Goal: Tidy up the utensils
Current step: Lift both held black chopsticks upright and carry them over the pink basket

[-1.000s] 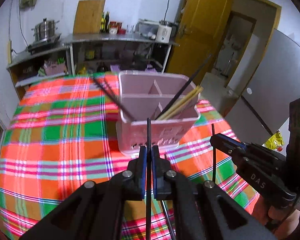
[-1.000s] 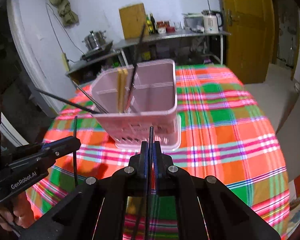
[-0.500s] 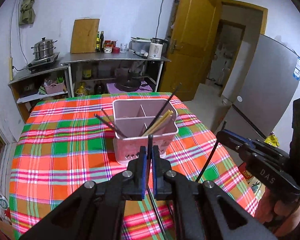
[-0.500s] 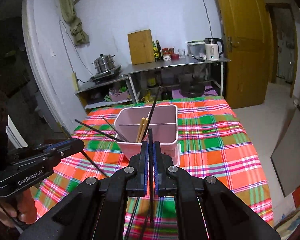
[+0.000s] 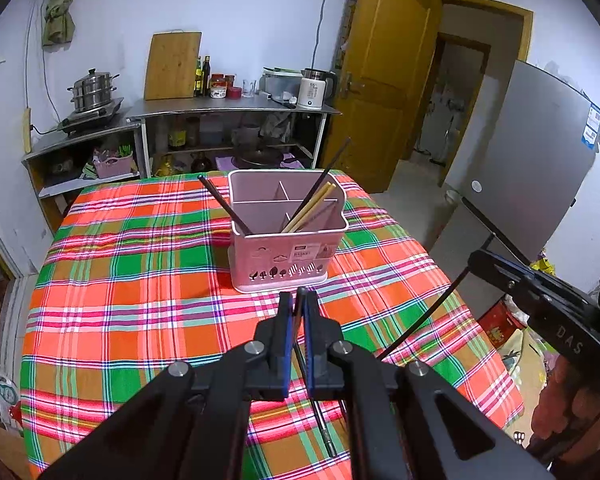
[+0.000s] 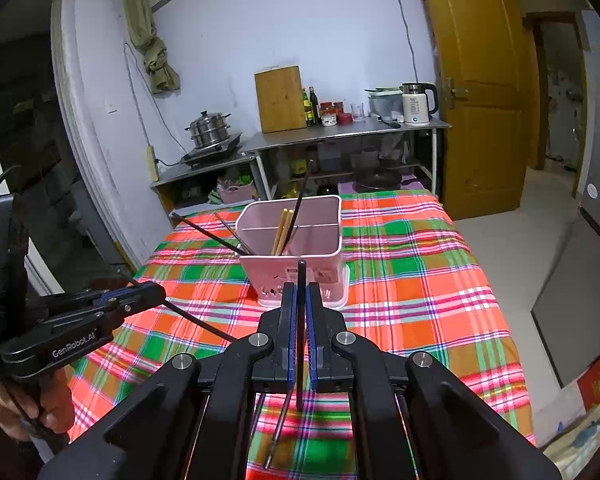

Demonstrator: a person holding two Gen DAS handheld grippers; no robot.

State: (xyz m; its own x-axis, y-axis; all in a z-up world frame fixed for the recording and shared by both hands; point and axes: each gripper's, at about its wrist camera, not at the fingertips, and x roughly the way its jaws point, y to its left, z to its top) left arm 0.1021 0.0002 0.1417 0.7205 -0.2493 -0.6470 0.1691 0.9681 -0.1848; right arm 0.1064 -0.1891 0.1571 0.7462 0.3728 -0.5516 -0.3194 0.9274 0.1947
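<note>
A black chopstick [image 5: 298, 312] is clamped in the left gripper [image 5: 296, 312]. Another black chopstick [image 6: 301, 320] is pinched by the right gripper [image 6: 301, 304]. Beyond both, the pink utensil holder [image 5: 286, 250] is seen on the plaid tablecloth [image 5: 140, 280].

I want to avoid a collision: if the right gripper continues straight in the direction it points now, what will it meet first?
Probably the pink utensil holder, directly ahead of the right gripper; the black chopstick it holds would likely touch first. Depth is uncertain.

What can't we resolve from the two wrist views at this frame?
- Left wrist view: lower end of the black chopstick in the left gripper, hidden behind the gripper body.
- Right wrist view: holder front label, blocked by the right gripper and its chopstick.
- Both views: holder floor and chopstick tips inside, hidden by its walls.
- Left wrist view: fridge sticker text, too small.
</note>
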